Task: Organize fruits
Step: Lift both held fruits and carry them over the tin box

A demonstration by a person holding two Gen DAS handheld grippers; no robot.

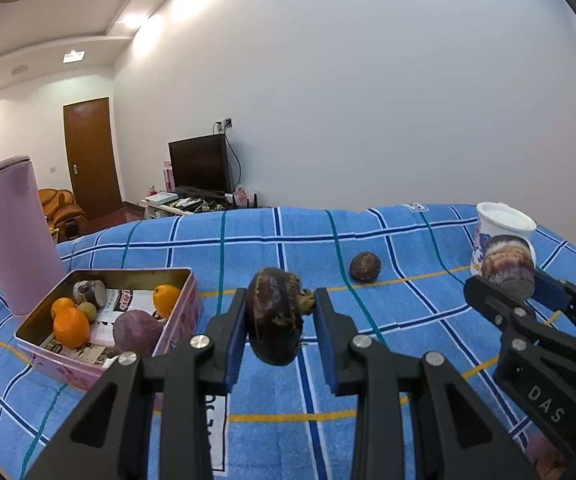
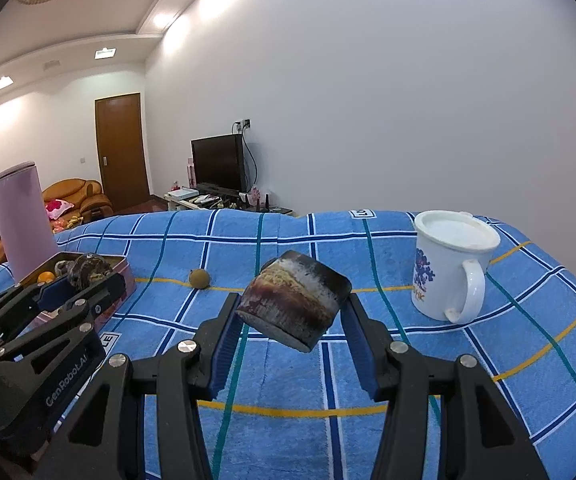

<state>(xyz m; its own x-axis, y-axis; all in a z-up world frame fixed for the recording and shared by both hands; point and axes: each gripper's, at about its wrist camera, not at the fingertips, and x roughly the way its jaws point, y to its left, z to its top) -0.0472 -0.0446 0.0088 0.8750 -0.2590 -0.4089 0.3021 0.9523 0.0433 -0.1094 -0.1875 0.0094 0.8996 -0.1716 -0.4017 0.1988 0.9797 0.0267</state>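
Note:
My left gripper point(image 1: 280, 320) is shut on a dark brown water chestnut point(image 1: 276, 316), held above the blue checked cloth point(image 1: 272, 436) just right of the pink tin box point(image 1: 176, 332). The box holds oranges point(image 1: 70, 326), a purple sweet potato point(image 1: 136, 330) and other pieces. My right gripper point(image 2: 288, 332) is shut on a brown cut cylinder piece point(image 2: 294, 300), held above the cloth; it also shows in the left wrist view point(image 1: 508, 270). A dark round fruit point(image 1: 365, 267) lies loose on the cloth. A small tan fruit point(image 2: 199, 279) lies near the box.
A tall lilac cylinder container point(image 1: 16, 236) stands behind the box. A white mug point(image 2: 450, 264) stands at the right on the cloth. Beyond the table are a TV point(image 1: 202, 166), a door and sofas.

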